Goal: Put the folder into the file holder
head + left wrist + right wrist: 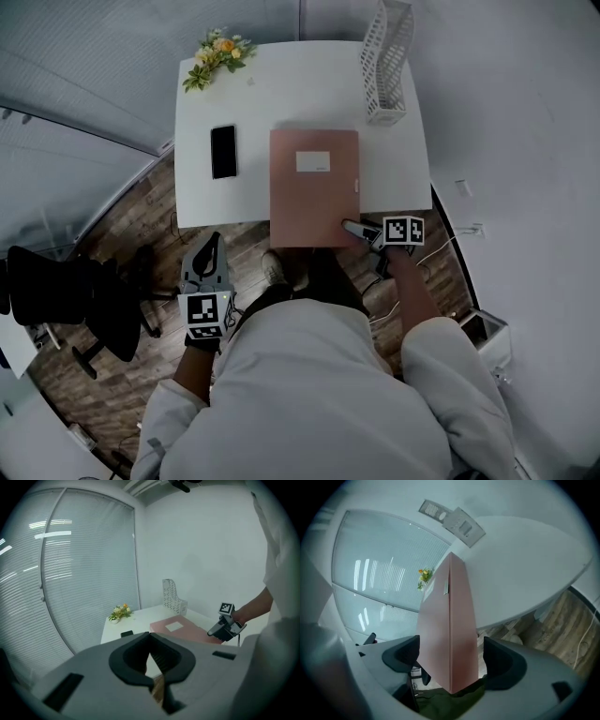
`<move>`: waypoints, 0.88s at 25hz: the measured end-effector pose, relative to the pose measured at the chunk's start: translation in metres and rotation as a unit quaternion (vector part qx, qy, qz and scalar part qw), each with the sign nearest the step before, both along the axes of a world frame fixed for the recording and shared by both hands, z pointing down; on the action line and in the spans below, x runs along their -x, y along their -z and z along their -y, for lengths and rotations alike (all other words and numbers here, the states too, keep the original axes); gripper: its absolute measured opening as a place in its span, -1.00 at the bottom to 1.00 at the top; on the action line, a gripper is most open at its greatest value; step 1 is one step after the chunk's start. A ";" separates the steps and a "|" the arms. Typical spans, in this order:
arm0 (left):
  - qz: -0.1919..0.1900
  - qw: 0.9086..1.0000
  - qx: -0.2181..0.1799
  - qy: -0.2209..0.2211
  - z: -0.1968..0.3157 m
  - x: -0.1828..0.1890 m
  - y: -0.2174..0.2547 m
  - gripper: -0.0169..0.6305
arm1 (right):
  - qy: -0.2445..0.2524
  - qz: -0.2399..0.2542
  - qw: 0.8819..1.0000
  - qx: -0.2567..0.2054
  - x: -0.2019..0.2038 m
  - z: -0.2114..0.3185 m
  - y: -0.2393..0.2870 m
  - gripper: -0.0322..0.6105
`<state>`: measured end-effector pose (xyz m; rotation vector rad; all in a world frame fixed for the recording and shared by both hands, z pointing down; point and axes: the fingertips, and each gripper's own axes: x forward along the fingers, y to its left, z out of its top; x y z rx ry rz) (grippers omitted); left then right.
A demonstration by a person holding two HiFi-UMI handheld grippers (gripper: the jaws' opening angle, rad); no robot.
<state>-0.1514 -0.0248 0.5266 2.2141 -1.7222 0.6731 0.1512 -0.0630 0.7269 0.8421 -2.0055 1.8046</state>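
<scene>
Head view: folder (314, 187) flat on the table (253, 103), near edge overhanging.
Jaws apart, the right gripper (361, 230) straddles the folder's near corner; the left gripper (212, 251), jaws together and empty, hangs beside the table; the file holder (386, 61) stands far right.

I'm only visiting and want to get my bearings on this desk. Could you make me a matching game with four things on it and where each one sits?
Things:
1 flowers
2 phone
3 file holder
4 folder

Places, on the table as the person sees it:
A lying flat in the middle, sticking out over the near edge
B far right corner, standing upright
C far left corner
D lying flat, left of the folder

Pairs: 1-C, 2-D, 3-B, 4-A
</scene>
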 end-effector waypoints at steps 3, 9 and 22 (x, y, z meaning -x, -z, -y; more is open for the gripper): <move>0.004 1.000 0.006 -0.001 0.002 -0.006 -0.004 -0.92 | 0.017 0.067 0.997 0.030 0.012 -0.001 -0.008 0.39; 0.016 0.999 0.027 -0.010 -0.002 -0.014 -0.012 -0.92 | 0.028 0.159 0.985 0.068 0.027 -0.002 -0.029 0.39; 0.022 0.998 0.051 -0.035 -0.003 -0.021 -0.021 -0.92 | 0.014 0.243 0.969 0.037 0.037 0.001 -0.030 0.05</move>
